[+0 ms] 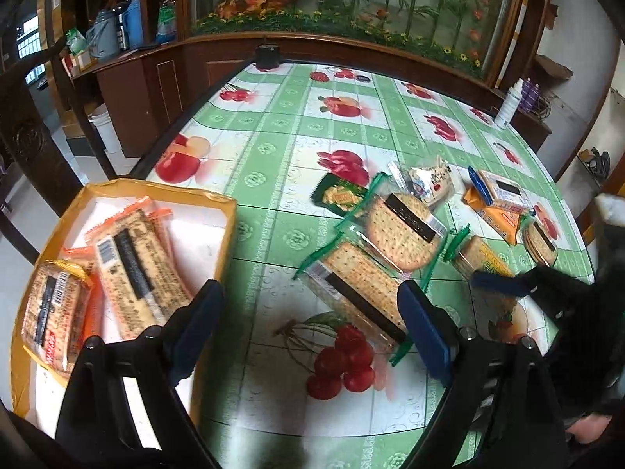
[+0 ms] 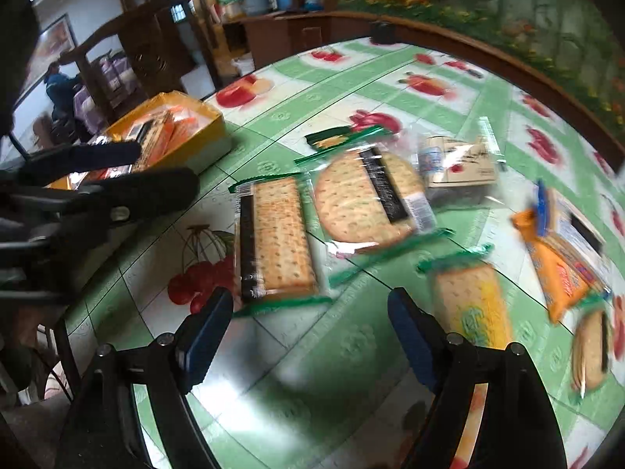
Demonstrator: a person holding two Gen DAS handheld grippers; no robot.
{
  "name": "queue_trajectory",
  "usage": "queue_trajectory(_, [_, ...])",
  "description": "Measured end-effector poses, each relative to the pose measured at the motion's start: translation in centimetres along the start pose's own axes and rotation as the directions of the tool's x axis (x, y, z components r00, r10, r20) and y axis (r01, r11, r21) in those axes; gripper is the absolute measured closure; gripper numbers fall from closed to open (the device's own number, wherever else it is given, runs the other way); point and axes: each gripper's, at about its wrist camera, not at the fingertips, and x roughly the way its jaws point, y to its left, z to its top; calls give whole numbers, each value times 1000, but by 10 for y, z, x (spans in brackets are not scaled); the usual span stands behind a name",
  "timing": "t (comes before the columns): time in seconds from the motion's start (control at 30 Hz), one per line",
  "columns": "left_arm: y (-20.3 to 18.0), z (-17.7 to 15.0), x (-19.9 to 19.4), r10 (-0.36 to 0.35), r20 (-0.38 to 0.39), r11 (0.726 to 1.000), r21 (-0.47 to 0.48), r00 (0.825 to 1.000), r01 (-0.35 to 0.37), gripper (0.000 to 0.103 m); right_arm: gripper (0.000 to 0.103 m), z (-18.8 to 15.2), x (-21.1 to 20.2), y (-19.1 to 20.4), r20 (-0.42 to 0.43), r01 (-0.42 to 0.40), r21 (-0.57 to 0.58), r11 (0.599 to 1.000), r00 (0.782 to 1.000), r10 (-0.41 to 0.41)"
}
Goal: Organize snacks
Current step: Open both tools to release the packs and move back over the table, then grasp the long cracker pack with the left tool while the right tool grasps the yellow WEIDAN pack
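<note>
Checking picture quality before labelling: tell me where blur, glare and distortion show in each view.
Left wrist view: mostly sharp, fisheye bends the table edge, right gripper smeared. Right wrist view: motion blur over the right-hand packets, worst on the orange packet; glare on the round cracker pack.

A dark wooden cabinet point(image 1: 156, 90) runs along the table's far edge, under a big glass-fronted display of artificial flowers and green stems point(image 1: 351, 4). The table wears a green checked cloth point(image 1: 273, 148) printed with red fruit. Beyond the left edge, a carved wooden chair point(image 2: 129, 43) stands on pale floor tiles point(image 1: 74, 160), and daylight comes through a barred window point(image 1: 29, 39).
</note>
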Motion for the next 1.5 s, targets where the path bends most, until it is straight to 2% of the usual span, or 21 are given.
queue_trajectory(0.13, [-5,1,-2,-3,-1,1000,11,1000,3,13,21,9,3,-25,8,112,63,992,994,-112])
queue_trajectory(0.23, [-3,0,-5,18,9,1000,17,1000,-19,13,21,13,23,-18,-43,134,1,991,990,-134])
queue_trajectory(0.27, [-1,0,-5,19,6,1000,14,1000,-19,13,19,12,25,-12,-31,155,-33,987,987,-156])
queue_trajectory(0.33, [1,0,-2,24,-2,1000,2,1000,-24,13,18,13,26,-3,-36,146,-66,987,988,-149])
queue_trajectory(0.4, [2,0,2,22,-11,1000,-8,1000,-22,13,18,9,20,12,-42,48,-101,994,998,-53])
queue_trajectory(0.47, [0,-1,5,23,-16,1000,-5,1000,-23,13,18,4,12,17,-45,-16,-107,994,999,11])
queue_trajectory(0.57, [-5,-3,10,28,-23,1000,7,999,-27,13,18,-4,-14,-4,18,49,-37,998,999,-48])
queue_trajectory(0.73, [-15,-7,27,26,-61,1000,3,998,-26,13,17,-21,-47,-56,74,10,150,989,997,-22])
queue_trajectory(0.83, [-19,-7,36,24,-73,1000,-13,997,-25,13,17,-31,-51,-75,75,20,206,978,997,-36])
queue_trajectory(1.03, [-27,-6,53,23,-99,998,-50,995,-28,13,17,-37,-37,-78,50,-1,148,989,999,-7])
queue_trajectory(1.3, [-20,-6,69,48,-137,995,-85,989,-60,13,17,-19,-5,-68,-19,-46,17,999,999,46])
queue_trajectory(1.43, [-22,-5,71,58,-133,995,-69,989,-68,13,18,-15,3,-69,-44,-53,-11,999,998,53])
queue_trajectory(1.5, [-23,-4,73,68,-128,995,-60,989,-76,13,23,-16,4,-68,-54,-51,-30,998,997,49])
